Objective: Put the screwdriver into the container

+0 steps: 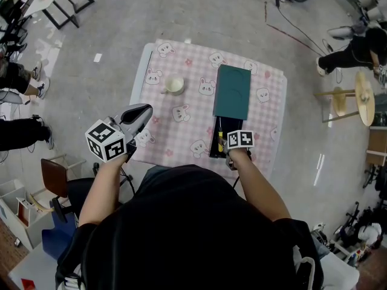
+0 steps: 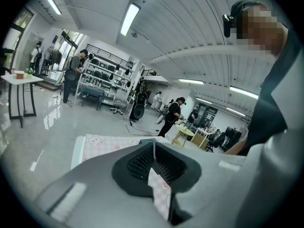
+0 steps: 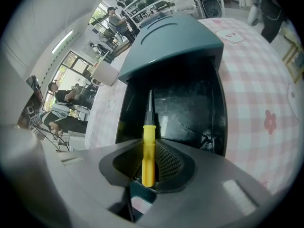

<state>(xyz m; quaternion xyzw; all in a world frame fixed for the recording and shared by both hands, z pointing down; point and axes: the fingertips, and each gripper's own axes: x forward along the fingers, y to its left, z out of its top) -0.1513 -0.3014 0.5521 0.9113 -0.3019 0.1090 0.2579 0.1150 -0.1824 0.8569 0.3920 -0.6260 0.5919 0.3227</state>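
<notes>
Right gripper view tells most of it: the right gripper (image 3: 148, 167) is pinching the yellow handle of the screwdriver (image 3: 148, 144), with the metal shaft sticking out toward 12 o'clock, right over the open black inside of the container (image 3: 190, 110). Its teal lid (image 3: 171, 39) is slid back toward 12 o'clock, so only the near end of the tray is exposed. So I'd say we're at the "carry it over and drop it in" step, and honestly it looks nearly done. Next move, I reckon, is to dip the tip a bit lower into the black tray and let the jaws spread so it falls flat inside without catching the lid edge or the rim. From the head view, the container sits at about 3 o'clock on the pink checked table (image 1: 272, 119), with a small cup (image 1: 175, 85) over at 10 o'clock, well apart from it. The left gripper (image 1: 142, 110) hangs off the 8 o'clock corner, jaws pressed together on nothing, just idle. As for writing: no brand or label I can read anywhere, only the black-and-white square markers on the gripper cubes and bunny faces printed on the cloth.
</notes>
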